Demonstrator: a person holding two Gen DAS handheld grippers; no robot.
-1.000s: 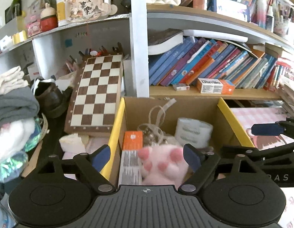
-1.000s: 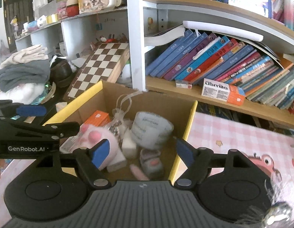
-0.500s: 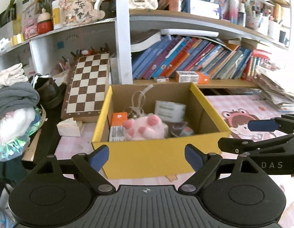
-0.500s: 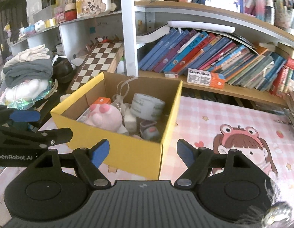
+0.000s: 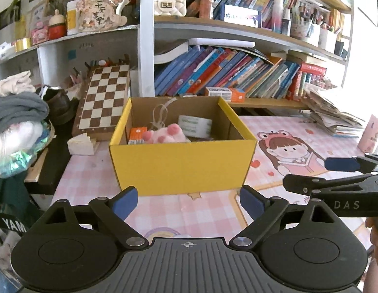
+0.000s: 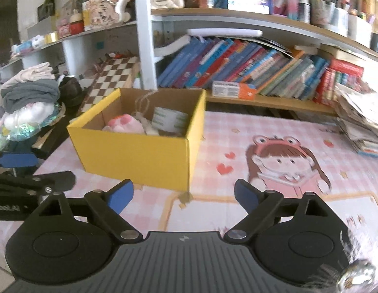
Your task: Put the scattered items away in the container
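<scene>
- Yellow cardboard box [image 5: 181, 163] sat on the pink cartoon mat [image 5: 286, 146], toward the mat's back-left corner, just in front of the bookshelf [image 5: 237, 83].
- Already in the box: pink plush paw [image 5: 168, 134], roll of tape [image 5: 195, 125], orange carton [image 5: 137, 135] against the left wall, clear tangled strap [image 5: 161, 112] at the back.
- No loose items seen on the visible mat; matched either a finished tidy or a gap between pickups elsewhere. Could not tell which.
- White tissue wad [image 5: 81, 144] lay just off the mat's left edge, beside the chessboard [image 5: 103, 97]; unclear whether part of the job.
- Left gripper [image 5: 189, 200] spread wide, nothing between the pads, held back in front of the box's near wall.
- Right gripper [image 6: 183, 195] likewise wide and empty, off the box's near-right corner.
- Handling, judged only:
  - Plush: soft, light, squashy; pinch across the body, no damage risk.
  - Tape roll: stiff, light, smooth wrap likely slippery; take across the rim or through the core.
  - Carton: rigid, thin walls; grip on the narrow faces.
  - Strap: limp, likely to snag other contents when lifted.
  - Box: open top, corrugated walls, probably light; could slide on the mat when bumped.
- Right wrist view blurred at the far edges.
</scene>
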